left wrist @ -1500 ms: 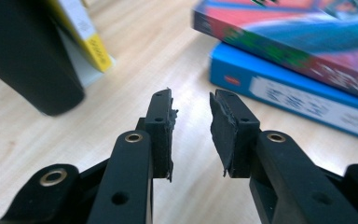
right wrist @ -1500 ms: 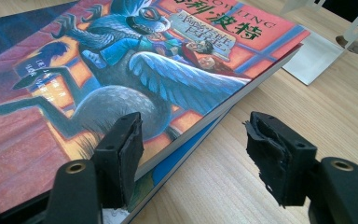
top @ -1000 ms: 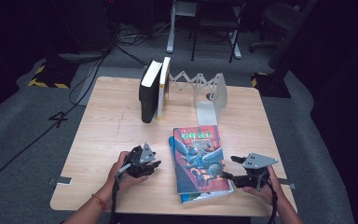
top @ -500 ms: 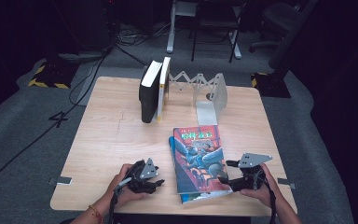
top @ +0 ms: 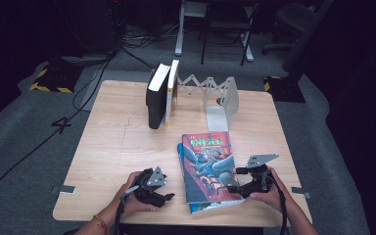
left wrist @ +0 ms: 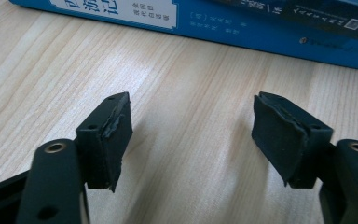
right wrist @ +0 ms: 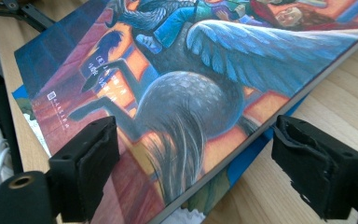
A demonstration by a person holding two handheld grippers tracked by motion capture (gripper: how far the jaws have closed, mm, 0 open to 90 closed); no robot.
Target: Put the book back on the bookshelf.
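Note:
Two books lie stacked flat at the table's front middle: a colourful-cover book [top: 208, 164] on top of a blue book [left wrist: 261, 28]. My left gripper [top: 169, 196] rests on the table just left of the stack; its jaws have just been opening and stand open [left wrist: 191, 112] over bare wood. My right gripper [top: 232, 187] sits at the stack's right near corner. Its jaws have also just been opening and stand open [right wrist: 193, 135], straddling the top book's edge [right wrist: 242, 135] with neither pad pressing on it.
At the back of the wooden table [top: 117, 142] a black book [top: 154, 98] and a thin white book [top: 171, 90] stand upright. A grey accordion book rack [top: 220, 95] stands to their right. Chair legs and cables lie on the floor beyond.
My left gripper has drawn back a little toward the table's near edge. The right hand and the stacked books have stayed in place.

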